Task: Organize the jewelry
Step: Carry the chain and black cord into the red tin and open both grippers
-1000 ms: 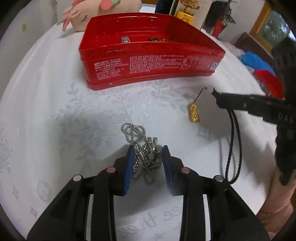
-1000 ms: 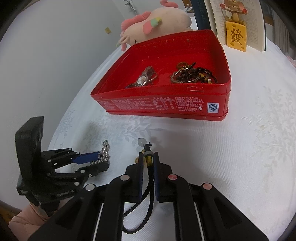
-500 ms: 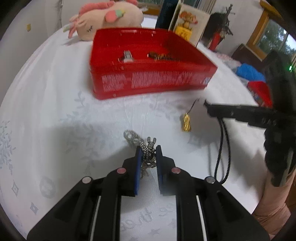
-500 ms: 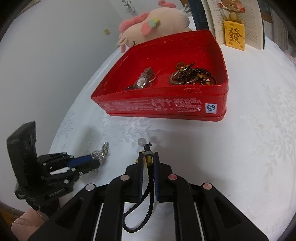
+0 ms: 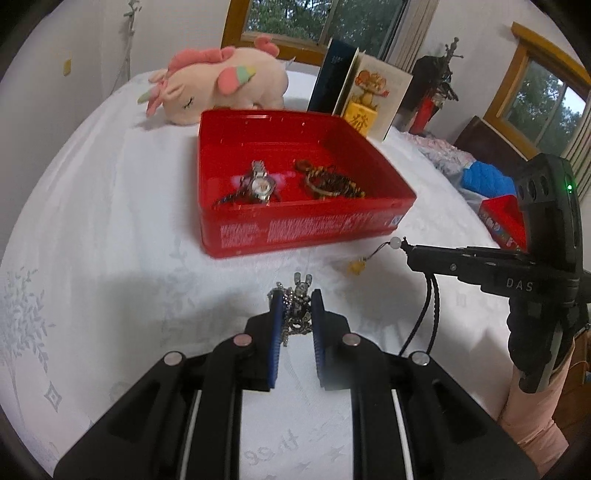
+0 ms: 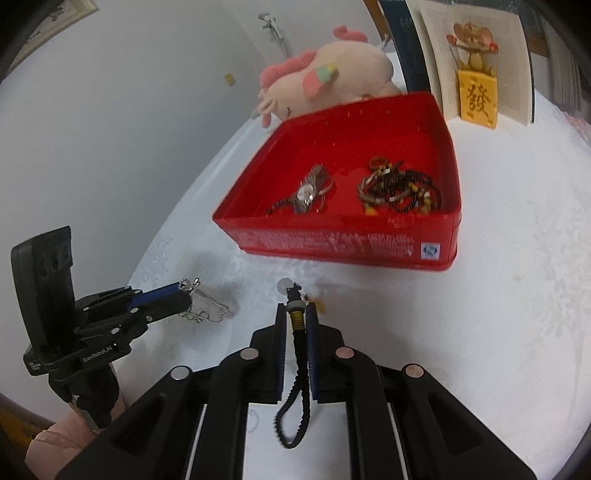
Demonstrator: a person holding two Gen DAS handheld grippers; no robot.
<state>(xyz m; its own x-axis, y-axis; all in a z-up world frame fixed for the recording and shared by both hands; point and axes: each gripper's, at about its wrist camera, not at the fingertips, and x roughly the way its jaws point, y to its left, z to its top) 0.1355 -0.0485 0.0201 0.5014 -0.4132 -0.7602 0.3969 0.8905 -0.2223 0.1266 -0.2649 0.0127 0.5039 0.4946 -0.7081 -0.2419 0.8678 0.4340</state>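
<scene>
Grippers loaded beside the tin

Left gripper (image 5: 296, 306) pinches the silver chain (image 5: 295, 312), its tail draped to the cloth; right gripper (image 6: 296, 314) clamps the black cord (image 6: 295, 373) (gold charm dangling); red tin (image 5: 295, 230) just ahead, holding a watch (image 5: 258, 184).

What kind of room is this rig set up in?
Likely a lived-in home room, perhaps a bedroom or living room: a unicorn plush toy, wood-framed windows, and a white embroidered tablecloth under a red tin of jewelry.

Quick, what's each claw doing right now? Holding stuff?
Left claw: closed on the silver chain necklace.
Right claw: closed on the black braided cord charm.
</scene>
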